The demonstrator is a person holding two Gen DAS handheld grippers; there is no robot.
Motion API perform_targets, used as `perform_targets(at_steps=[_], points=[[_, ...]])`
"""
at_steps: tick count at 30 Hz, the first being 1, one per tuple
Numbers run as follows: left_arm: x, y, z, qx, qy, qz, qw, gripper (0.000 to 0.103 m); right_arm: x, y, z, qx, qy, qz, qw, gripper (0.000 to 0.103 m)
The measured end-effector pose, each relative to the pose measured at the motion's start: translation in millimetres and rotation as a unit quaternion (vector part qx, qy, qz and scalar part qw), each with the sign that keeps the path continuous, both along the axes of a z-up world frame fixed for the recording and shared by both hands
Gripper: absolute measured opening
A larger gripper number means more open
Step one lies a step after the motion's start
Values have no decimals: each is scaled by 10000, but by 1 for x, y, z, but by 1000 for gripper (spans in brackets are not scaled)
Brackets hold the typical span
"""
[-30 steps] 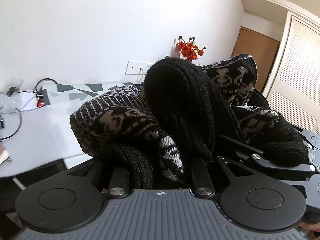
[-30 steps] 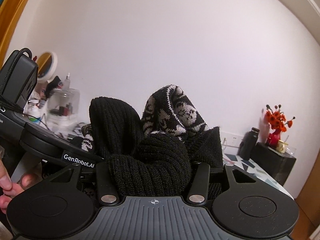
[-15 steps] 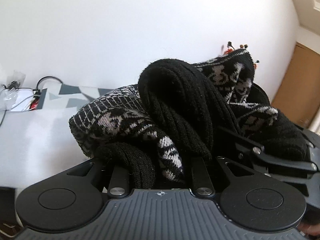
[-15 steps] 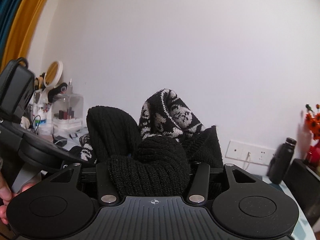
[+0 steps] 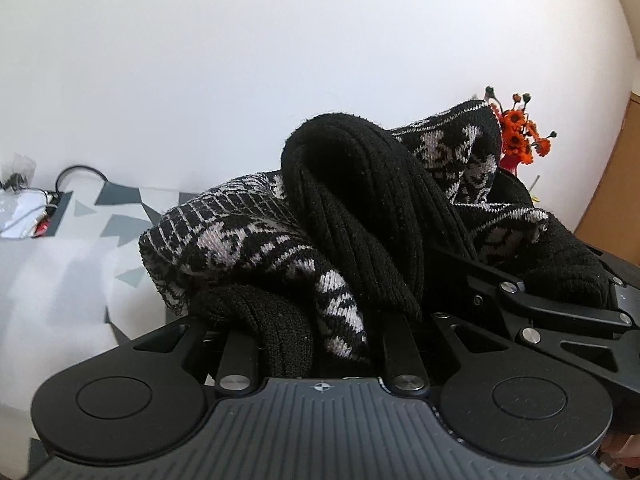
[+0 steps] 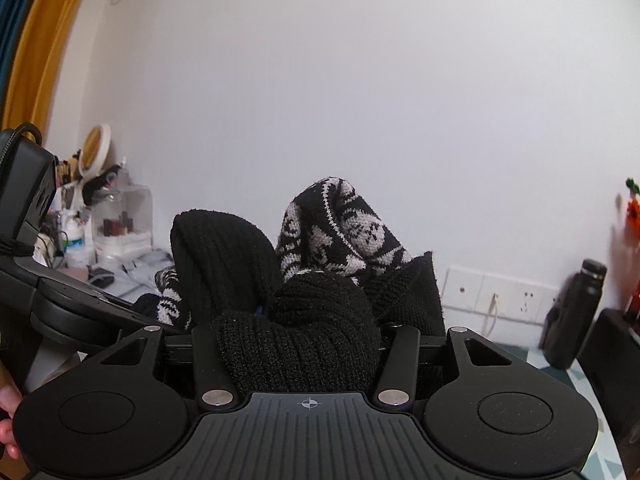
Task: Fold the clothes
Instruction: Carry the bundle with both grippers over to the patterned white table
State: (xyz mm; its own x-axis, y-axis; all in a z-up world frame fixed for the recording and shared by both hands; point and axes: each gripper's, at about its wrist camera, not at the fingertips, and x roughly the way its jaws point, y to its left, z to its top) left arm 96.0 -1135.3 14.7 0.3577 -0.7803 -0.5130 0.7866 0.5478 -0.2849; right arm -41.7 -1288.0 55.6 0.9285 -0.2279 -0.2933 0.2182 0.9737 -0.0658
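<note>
Up close, black-and-white knit sweater bunched between both grippers' jaws — left gripper, right gripper each clamping it.

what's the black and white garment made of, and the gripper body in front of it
The garment looks like thick knitted yarn, wool or acrylic: visible stitch rows, ribbed black bands, fuzzy matte surface, a woven-in white pattern. The left gripper, shut on it, seems moulded plastic: its grey body is ridged and matte, its black arms smooth with a slight sheen, pinned by shiny metal-looking rivets.
</note>
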Motion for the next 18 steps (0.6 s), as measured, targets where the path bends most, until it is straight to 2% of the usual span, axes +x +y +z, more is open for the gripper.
perform_targets(at_steps=[9, 18], points=[[40, -54, -29, 154, 282, -83, 9994, 21, 45, -47, -37, 535, 385, -295, 9974, 44], [105, -94, -55, 235, 103, -201, 9995, 21, 131, -96, -81, 858, 567, -623, 9927, 44]])
